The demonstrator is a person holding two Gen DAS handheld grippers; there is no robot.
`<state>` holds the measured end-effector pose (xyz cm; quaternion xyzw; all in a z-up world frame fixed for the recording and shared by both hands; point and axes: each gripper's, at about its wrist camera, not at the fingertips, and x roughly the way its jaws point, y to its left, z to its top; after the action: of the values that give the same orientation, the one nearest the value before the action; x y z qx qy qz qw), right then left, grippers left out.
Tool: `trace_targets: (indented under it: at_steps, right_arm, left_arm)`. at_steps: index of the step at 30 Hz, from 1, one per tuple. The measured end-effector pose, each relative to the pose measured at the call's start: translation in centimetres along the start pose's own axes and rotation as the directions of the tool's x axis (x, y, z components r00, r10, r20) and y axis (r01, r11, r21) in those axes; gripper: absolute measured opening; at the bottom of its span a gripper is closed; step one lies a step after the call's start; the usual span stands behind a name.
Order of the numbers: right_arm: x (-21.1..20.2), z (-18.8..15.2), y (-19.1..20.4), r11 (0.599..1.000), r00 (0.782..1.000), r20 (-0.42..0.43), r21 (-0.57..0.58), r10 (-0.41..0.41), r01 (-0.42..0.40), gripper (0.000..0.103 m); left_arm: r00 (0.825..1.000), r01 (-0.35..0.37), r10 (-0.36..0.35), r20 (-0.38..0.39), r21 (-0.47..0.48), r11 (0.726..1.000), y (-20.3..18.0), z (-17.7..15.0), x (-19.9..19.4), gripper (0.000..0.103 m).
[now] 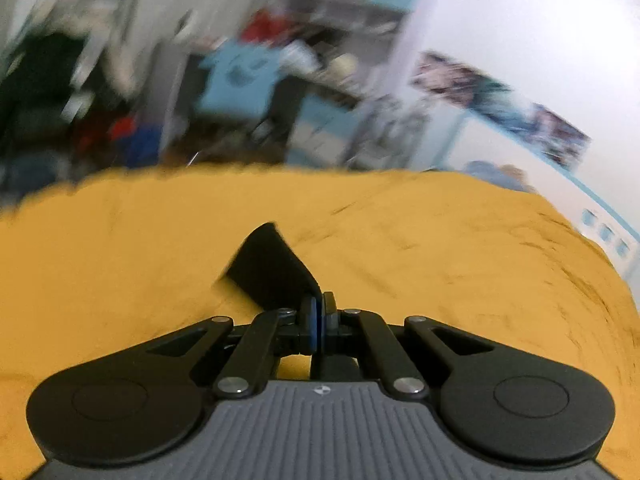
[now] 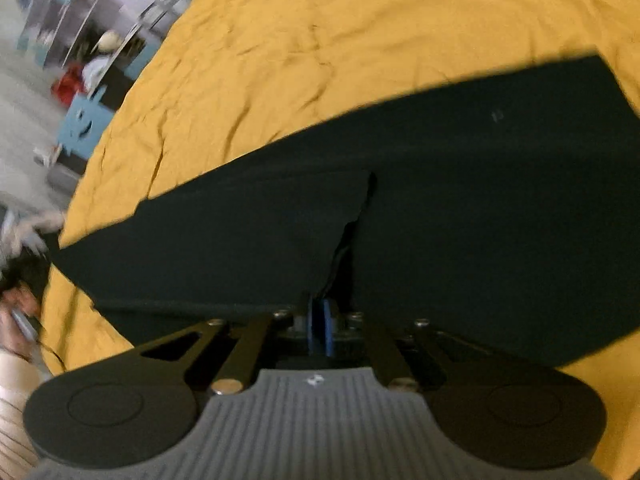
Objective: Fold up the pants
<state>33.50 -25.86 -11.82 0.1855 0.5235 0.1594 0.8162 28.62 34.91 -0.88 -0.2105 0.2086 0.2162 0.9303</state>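
Note:
The pants are dark, almost black. In the right wrist view the pants (image 2: 460, 200) spread wide across the yellow bed cover (image 2: 320, 40), and my right gripper (image 2: 319, 320) is shut on a fold of them near the lower middle. In the left wrist view my left gripper (image 1: 319, 316) is shut on a small corner of the pants (image 1: 272, 268), which sticks up and left from the blue pads, lifted above the yellow cover (image 1: 440, 240). Both views are blurred by motion.
The bed's far edge (image 1: 240, 170) borders a cluttered room with a blue box (image 1: 240, 76), shelves and a white wall with pictures (image 1: 500, 92). A person's arm in a light sleeve (image 2: 12, 380) shows at the left edge of the right wrist view.

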Motion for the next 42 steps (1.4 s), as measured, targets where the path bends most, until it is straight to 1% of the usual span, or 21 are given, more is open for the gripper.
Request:
trace_targets:
  at_steps: [2,4,7,10,14,17,20,22,24,26,27,28,30,32,33,34,35,36,38,41,42]
  right_arm:
    - [-0.8,0.2,0.6,0.998,0.999,0.027,-0.056,-0.020,0.021,0.016]
    - [-1.9,0.2,0.5,0.996,0.998,0.055,-0.089,-0.019,0.023,0.018]
    - [-3.2,0.1,0.1,0.994,0.998,0.065,-0.109,0.003,0.004,0.018]
    - [-4.1,-0.5,-0.7,0.994,0.997,0.078,-0.108,0.021,-0.012,0.018]
    - [-5.5,-1.0,-2.0,0.996,0.993,0.108,-0.079,0.039,-0.031,0.018]
    - [-6.2,-1.4,-2.7,0.997,0.991,0.122,-0.068,0.053,-0.045,0.019]
    - [-7.1,-2.0,-3.6,0.997,0.990,0.128,-0.058,0.066,-0.059,0.020]
    - [-7.5,-2.4,-4.1,0.996,0.989,0.128,-0.054,0.072,-0.066,0.020]
    - [-7.6,-2.7,-4.3,0.996,0.989,0.125,-0.050,0.076,-0.070,0.020]
    - [-7.7,-3.0,-4.6,0.996,0.990,0.120,-0.045,0.080,-0.075,0.021]
    - [-7.6,-3.1,-4.7,0.996,0.990,0.118,-0.043,0.083,-0.079,0.021]
    - [-7.6,-3.3,-4.7,0.996,0.990,0.116,-0.041,0.086,-0.082,0.021]
    - [-7.4,-3.5,-4.7,0.995,0.989,0.110,-0.039,0.095,-0.091,0.021]
    - [-7.2,-3.7,-4.6,0.994,0.989,0.102,-0.039,0.106,-0.102,0.021]
    - [-7.1,-3.9,-4.5,0.993,0.989,0.097,-0.040,0.113,-0.110,0.022]
    - [-6.9,-3.9,-4.4,0.992,0.988,0.091,-0.041,0.123,-0.119,0.022]
    - [-6.8,-3.9,-4.2,0.991,0.987,0.087,-0.040,0.133,-0.130,0.022]
    - [-6.6,-3.9,-4.0,0.989,0.986,0.083,-0.038,0.147,-0.144,0.022]
    - [-6.3,-3.8,-3.7,0.983,0.980,0.078,-0.028,0.184,-0.183,0.022]
    - [-5.8,-3.3,-3.2,0.970,0.966,0.085,0.006,0.242,-0.244,0.022]
    - [-5.5,-3.0,-3.1,0.965,0.962,0.088,0.022,0.259,-0.261,0.022]
  left_arm:
    - [0.998,0.047,-0.051,0.046,0.093,0.995,-3.4,0.4,-2.3,0.001]
    - [0.992,0.073,-0.091,0.089,0.193,0.979,-7.1,0.4,-4.7,0.001]
    - [0.978,0.116,-0.167,0.129,0.328,0.937,-12.6,-0.4,-8.0,0.001]
    - [0.960,0.148,-0.240,0.142,0.470,0.870,-18.3,-2.3,-10.8,0.001]
    - [0.937,0.189,-0.329,0.117,0.622,0.760,-24.8,-7.0,-13.7,0.001]
    - [0.924,0.224,-0.378,0.060,0.715,0.662,-28.7,-11.6,-14.5,0.001]
    - [0.915,0.289,-0.401,-0.057,0.783,0.550,-31.4,-16.8,-14.4,0.001]
    - [0.906,0.332,-0.399,-0.142,0.824,0.460,-32.3,-20.8,-14.4,0.001]
    - [0.892,0.390,-0.378,-0.250,0.848,0.360,-32.7,-24.6,-13.9,0.001]
    - [0.874,0.441,-0.351,-0.337,0.853,0.280,-32.4,-27.6,-13.7,0.001]
    - [0.866,0.462,-0.334,-0.372,0.851,0.249,-32.4,-28.8,-13.4,0.001]
    - [0.860,0.479,-0.321,-0.397,0.846,0.236,-32.1,-29.4,-13.4,0.001]
    - [0.838,0.529,-0.300,-0.456,0.815,0.236,-32.0,-30.3,-12.9,0.002]
    - [0.819,0.567,-0.282,-0.499,0.780,0.264,-31.9,-30.2,-12.1,0.004]
    - [0.807,0.587,-0.281,-0.520,0.757,0.287,-31.9,-30.1,-11.7,0.006]
    - [0.791,0.611,-0.287,-0.541,0.728,0.310,-32.0,-29.9,-11.6,0.009]
    - [0.767,0.641,-0.298,-0.567,0.691,0.334,-31.9,-29.7,-11.5,0.016]
    - [0.747,0.665,-0.314,-0.586,0.658,0.353,-31.5,-29.6,-11.8,0.018]
    - [0.723,0.691,-0.341,-0.601,0.622,0.368,-30.6,-28.9,-12.1,0.022]
    - [0.705,0.709,-0.372,-0.604,0.586,0.392,-29.3,-27.3,-12.5,0.030]
    - [0.705,0.709,-0.379,-0.600,0.576,0.408,-28.9,-26.7,-12.5,0.030]
